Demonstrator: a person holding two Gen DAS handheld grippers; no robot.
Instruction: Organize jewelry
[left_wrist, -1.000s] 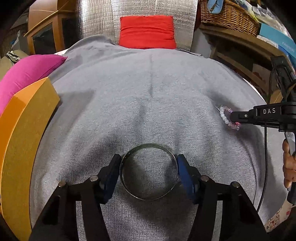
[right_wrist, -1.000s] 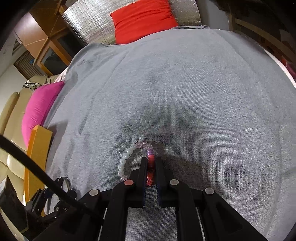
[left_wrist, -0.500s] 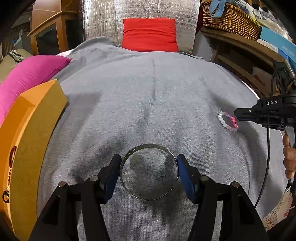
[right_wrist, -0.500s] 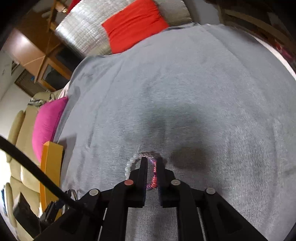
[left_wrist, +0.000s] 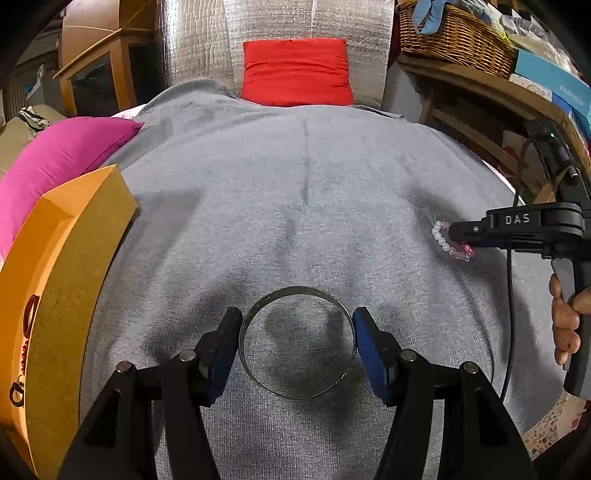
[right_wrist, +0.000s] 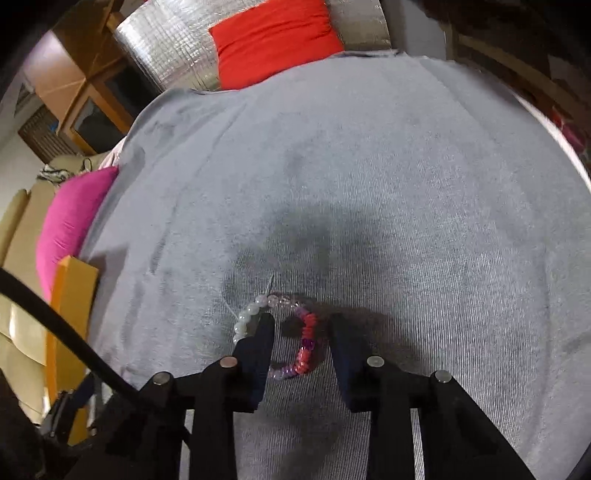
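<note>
hiding behind left finger (right_wrist: 258, 339) — bracelet (right_wrist: 303, 332) white beads

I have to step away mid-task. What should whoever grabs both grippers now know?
Left gripper: shut on the metal bangle, held across its width above the grey blanket.
Right gripper: open, straddling one side of the beaded bracelet, which lies on the blanket.
Orange box sits at left, some jewelry visible inside.
Left: bangle and bracelet are not yet in the box.

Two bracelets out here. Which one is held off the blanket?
The metal bangle, held between the left gripper's fingers. The beaded bracelet lies loose on the grey blanket between the open right gripper's fingers.
</note>
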